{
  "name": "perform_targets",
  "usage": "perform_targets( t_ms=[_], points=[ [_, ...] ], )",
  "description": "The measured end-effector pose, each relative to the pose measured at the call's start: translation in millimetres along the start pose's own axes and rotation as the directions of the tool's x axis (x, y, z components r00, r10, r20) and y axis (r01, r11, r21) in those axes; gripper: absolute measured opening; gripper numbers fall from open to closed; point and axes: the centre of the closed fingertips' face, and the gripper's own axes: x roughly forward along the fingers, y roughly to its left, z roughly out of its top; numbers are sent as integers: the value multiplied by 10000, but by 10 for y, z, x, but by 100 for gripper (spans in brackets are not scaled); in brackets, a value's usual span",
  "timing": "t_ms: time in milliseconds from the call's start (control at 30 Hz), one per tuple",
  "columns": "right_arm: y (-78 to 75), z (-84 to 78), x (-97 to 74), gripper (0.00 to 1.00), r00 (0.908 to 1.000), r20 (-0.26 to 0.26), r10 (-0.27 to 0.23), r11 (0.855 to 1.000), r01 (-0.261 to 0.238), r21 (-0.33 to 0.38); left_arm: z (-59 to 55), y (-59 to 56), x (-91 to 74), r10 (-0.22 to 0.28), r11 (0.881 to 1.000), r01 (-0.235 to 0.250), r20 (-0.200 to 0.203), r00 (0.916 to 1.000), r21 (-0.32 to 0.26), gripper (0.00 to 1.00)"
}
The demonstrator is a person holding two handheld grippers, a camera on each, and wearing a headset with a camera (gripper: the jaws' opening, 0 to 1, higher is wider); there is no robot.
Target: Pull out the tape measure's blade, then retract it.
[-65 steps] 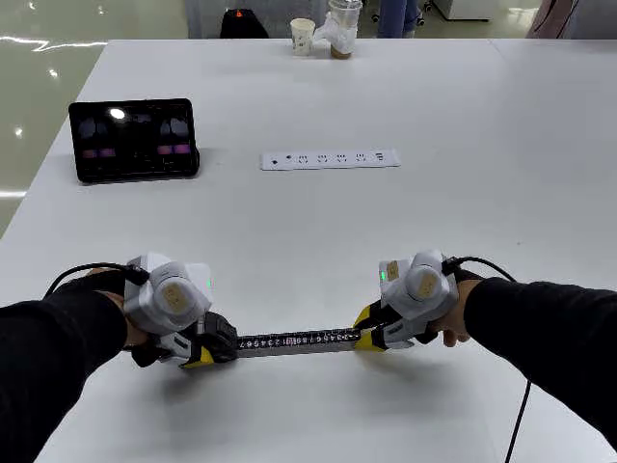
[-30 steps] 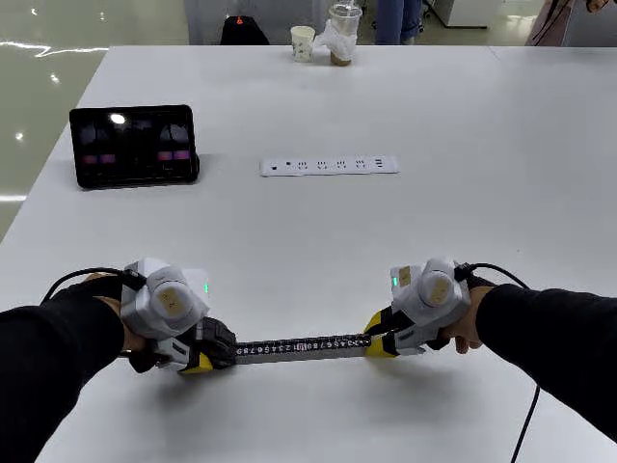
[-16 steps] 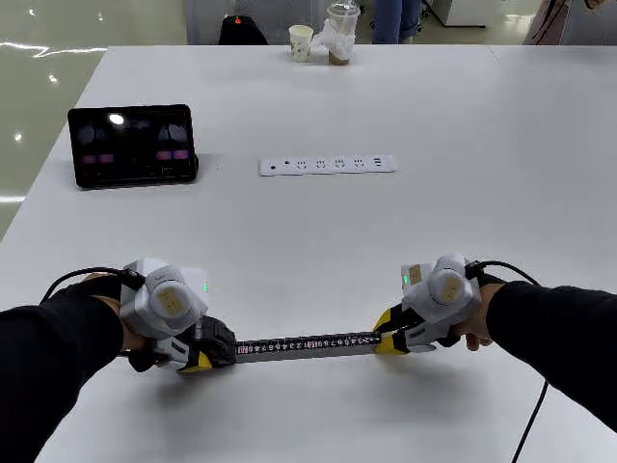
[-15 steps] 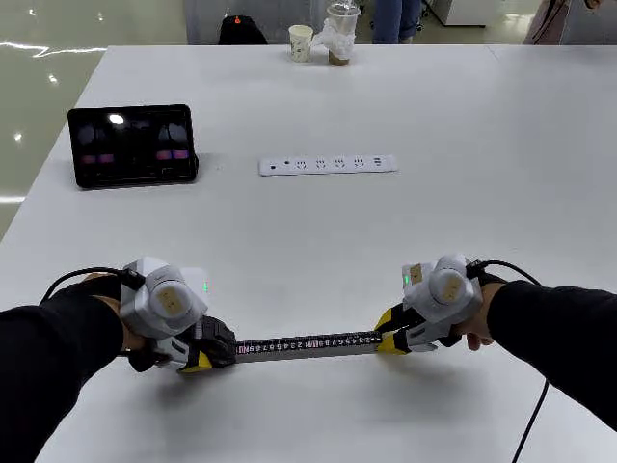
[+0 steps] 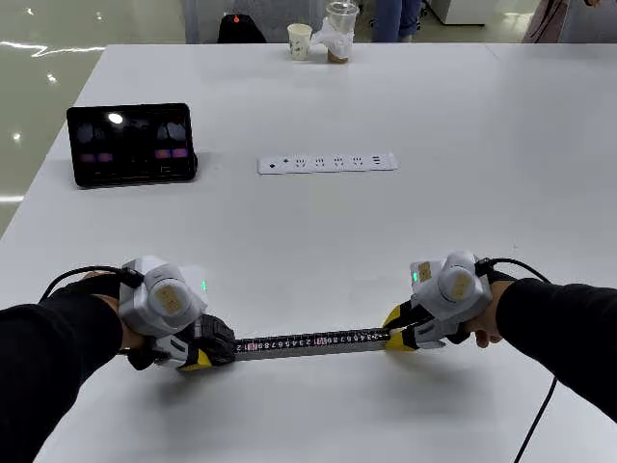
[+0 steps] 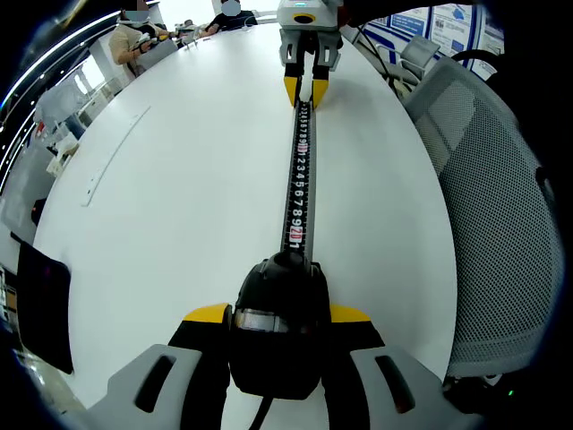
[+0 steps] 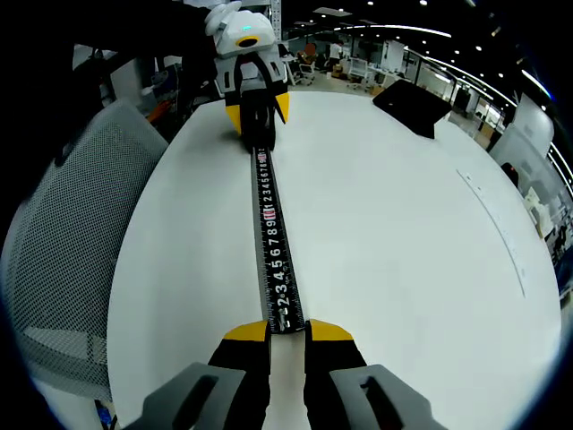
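Observation:
My left gripper is shut on the black tape measure case near the table's front edge. The numbered blade runs out of the case to the right, just above the white table. My right gripper is shut on the blade's free end. In the left gripper view the right gripper shows at the blade's far end; in the right gripper view the left gripper and case show at the far end.
A black tablet stands at the left of the table. A white power strip lies mid-table. Paper cups stand at the far edge. A grey mesh chair sits by the front edge.
My right gripper has moved further right, drawing more blade out of the case. The left gripper and case have stayed in place.

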Motion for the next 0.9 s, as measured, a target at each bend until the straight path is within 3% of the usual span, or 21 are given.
perform_targets(
  t_ms=[567, 667, 900],
  points=[
    [12, 17, 11, 11, 10000, 18, -44, 9998, 44, 210, 8, -6, 7, 77, 9999, -76, -96, 9999, 90, 34],
    [4, 24, 28, 12, 9999, -158, -65, 9989, 72, 459, 13, -4, 16, 95, 9998, -93, -127, 9999, 194, 34],
    [18, 17, 29, 13, 9980, -620, -81, 9999, 85, 65, 17, -2, 7, 26, 9998, -23, -124, 9999, 210, 34]
  ],
)
